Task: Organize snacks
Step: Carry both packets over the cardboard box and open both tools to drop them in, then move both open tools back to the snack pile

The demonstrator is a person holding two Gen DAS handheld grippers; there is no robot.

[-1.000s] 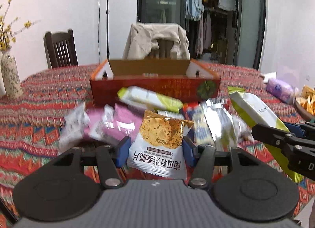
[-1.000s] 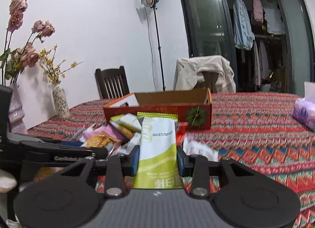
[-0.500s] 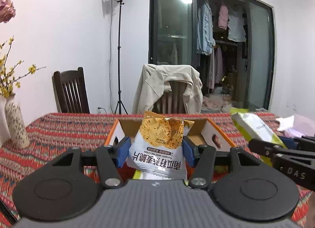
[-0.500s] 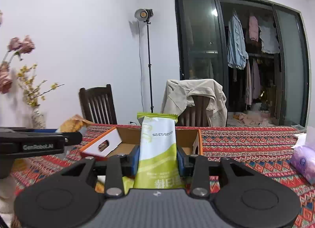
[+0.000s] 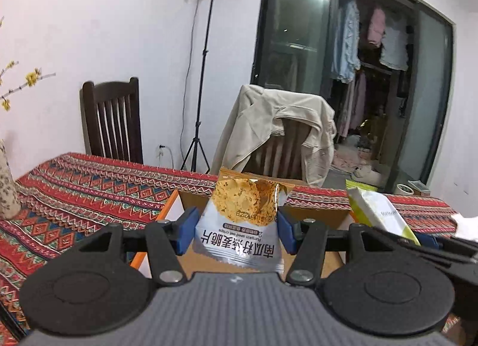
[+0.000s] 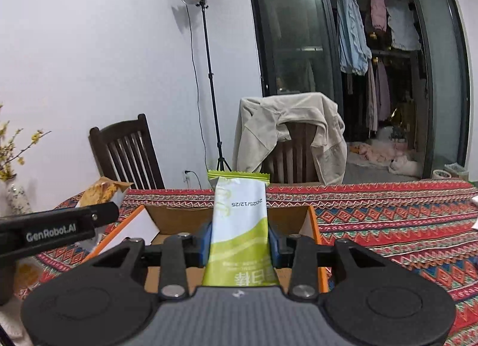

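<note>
My left gripper (image 5: 236,226) is shut on a white crisps packet (image 5: 242,217) with a golden cracker picture, held upright over the open cardboard box (image 5: 316,214). My right gripper (image 6: 240,239) is shut on a slim green-and-white snack bar packet (image 6: 239,226), also upright above the same box (image 6: 179,217). In the left wrist view the green packet (image 5: 379,214) and the right gripper show at the right edge. The right wrist view catches the left gripper's finger (image 6: 59,226) and the crisps packet (image 6: 103,192) at the left. The box floor under both is mostly hidden.
The box sits on a table with a red patterned cloth (image 6: 388,220). Behind it stand a chair draped with a beige jacket (image 6: 289,133), a dark wooden chair (image 6: 125,154) and a lamp stand (image 6: 209,77). A vase with yellow flowers (image 6: 15,196) is at the left.
Both grippers rose from the snack pile and moved forward over the box, each still holding its packet. The loose snacks in front of the box have dropped out of view.
</note>
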